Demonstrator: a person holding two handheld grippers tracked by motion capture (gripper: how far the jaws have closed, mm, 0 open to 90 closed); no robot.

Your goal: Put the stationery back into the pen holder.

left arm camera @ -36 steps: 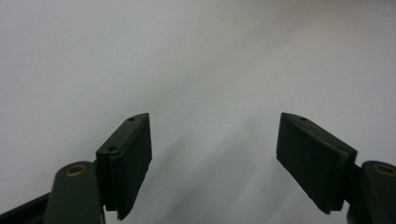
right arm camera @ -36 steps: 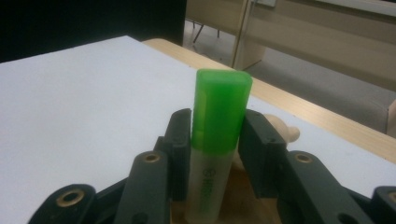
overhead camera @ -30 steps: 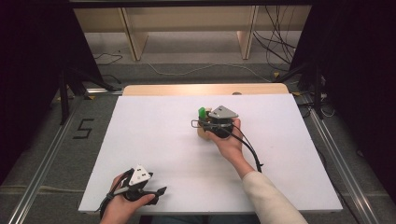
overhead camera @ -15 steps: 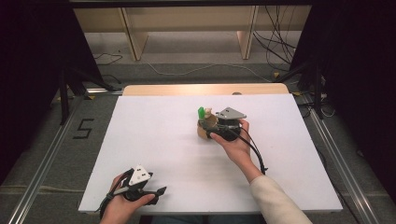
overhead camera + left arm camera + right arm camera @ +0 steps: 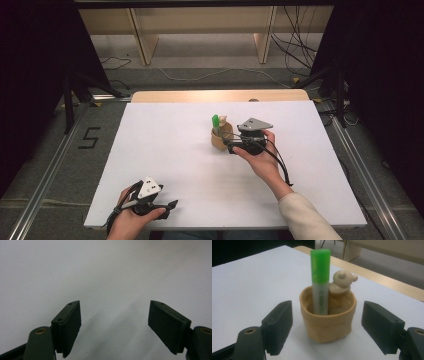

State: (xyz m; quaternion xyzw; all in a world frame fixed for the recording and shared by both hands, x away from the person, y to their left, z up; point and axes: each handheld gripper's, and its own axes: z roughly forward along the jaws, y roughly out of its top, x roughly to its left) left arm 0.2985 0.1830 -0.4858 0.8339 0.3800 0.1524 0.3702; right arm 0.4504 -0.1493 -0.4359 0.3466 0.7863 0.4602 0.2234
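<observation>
A tan cup [image 5: 328, 322] shaped like a small sack stands near the middle of the white table [image 5: 165, 145]. A green highlighter [image 5: 320, 280] stands upright in it, with a little bear figure [image 5: 340, 282] on its rim. In the high view the cup [image 5: 220, 138] has my right gripper [image 5: 231, 145] just to its right. That gripper [image 5: 327, 327] is open, a jaw on either side of the cup and apart from it. My left gripper [image 5: 170, 205] rests open near the table's front edge; its own view shows this gripper [image 5: 113, 327] with nothing between its jaws, over bare white table.
A wooden strip [image 5: 220, 96] runs along the table's far edge. Beyond it are wooden shelf legs [image 5: 140, 40] and cables [image 5: 295, 55] on the floor. A "5" mark [image 5: 90, 137] lies on the floor at the left.
My right gripper has drawn back to the right, off the cup, and now stands open beside it. The left gripper has stayed put.
</observation>
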